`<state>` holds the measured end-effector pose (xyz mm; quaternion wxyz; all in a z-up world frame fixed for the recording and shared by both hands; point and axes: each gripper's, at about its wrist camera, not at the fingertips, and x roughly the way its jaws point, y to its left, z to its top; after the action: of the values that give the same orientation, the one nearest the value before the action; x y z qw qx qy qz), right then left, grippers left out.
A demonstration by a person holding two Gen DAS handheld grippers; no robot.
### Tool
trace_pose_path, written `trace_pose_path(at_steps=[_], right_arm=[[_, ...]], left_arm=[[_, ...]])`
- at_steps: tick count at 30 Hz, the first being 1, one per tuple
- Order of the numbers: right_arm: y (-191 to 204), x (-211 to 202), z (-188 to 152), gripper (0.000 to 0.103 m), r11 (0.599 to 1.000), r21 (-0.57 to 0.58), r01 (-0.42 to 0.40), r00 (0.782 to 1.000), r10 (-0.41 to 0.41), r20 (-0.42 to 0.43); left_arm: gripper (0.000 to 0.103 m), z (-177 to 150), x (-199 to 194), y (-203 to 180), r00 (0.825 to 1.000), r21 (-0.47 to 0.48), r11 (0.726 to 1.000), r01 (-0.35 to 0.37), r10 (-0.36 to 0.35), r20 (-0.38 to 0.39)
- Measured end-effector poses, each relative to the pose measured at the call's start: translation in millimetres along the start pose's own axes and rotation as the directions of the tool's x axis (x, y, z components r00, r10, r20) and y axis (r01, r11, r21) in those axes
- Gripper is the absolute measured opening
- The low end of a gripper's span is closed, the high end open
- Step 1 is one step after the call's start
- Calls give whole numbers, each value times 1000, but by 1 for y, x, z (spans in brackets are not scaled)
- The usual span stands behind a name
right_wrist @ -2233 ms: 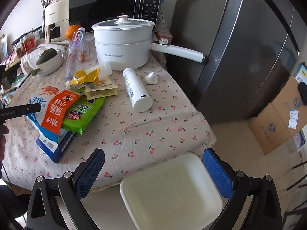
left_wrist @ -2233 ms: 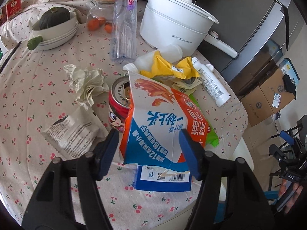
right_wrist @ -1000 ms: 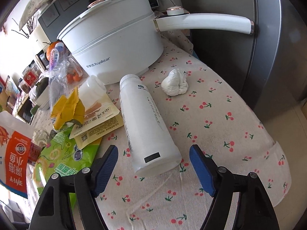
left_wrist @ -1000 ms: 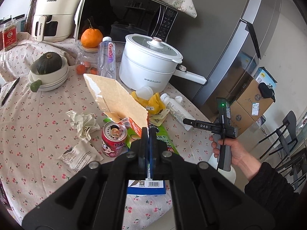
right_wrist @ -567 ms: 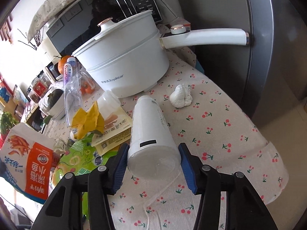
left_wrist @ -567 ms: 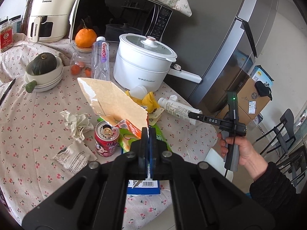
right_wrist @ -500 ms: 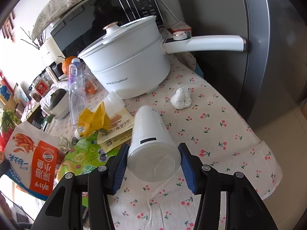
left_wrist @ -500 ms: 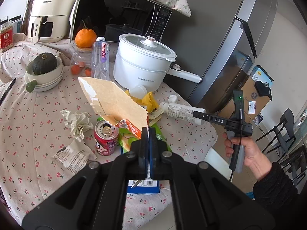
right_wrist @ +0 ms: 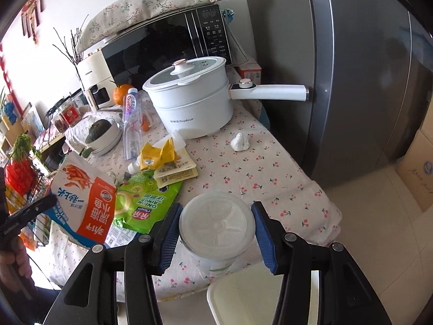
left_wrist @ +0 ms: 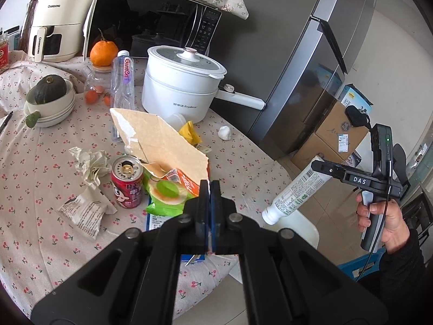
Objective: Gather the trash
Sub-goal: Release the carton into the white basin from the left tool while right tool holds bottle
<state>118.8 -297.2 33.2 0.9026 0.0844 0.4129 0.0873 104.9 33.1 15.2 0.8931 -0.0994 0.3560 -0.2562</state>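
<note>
My left gripper is shut on the edge of a torn blue, white and orange snack bag, held up over the table; its printed side shows in the right wrist view. My right gripper is shut on a white plastic bottle, held off the table edge above a white bin. The bottle hangs cap down in the left wrist view. On the table lie a red can, a green snack bag, crumpled paper and a yellow wrapper.
A white electric pot with a long handle stands at the back of the cherry-print table. A clear water bottle, bowls with a squash, a microwave and a grey fridge surround it. Cardboard boxes sit on the floor.
My right gripper closed on the white bottle, lifted it off the table and carried it out over the bin. My left gripper closed on the snack bag and raised it.
</note>
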Motion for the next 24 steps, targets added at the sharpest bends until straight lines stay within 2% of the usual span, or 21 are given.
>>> trace_pose_path(at_steps=[6,11,16,24], right_arm=[[-15,-41,-19,53,999,44,31,999,-32,26],[-31,-65,-37,53,992,67,105,994,-107,35],[-49,-73,-54,53,982,96,163,986,-165,12],[-85,-70,-76,53,957,172,232,972,-226,-59]], left_arm=[[1,-6,0,-33,998,75,995,64,-64,-2],[1,-15,14,-63,989,114,983,144,-140,-38],[1,-28,39,-103,973,180,958,223,-206,-106],[1,-60,88,-164,939,277,905,322,-267,-218]])
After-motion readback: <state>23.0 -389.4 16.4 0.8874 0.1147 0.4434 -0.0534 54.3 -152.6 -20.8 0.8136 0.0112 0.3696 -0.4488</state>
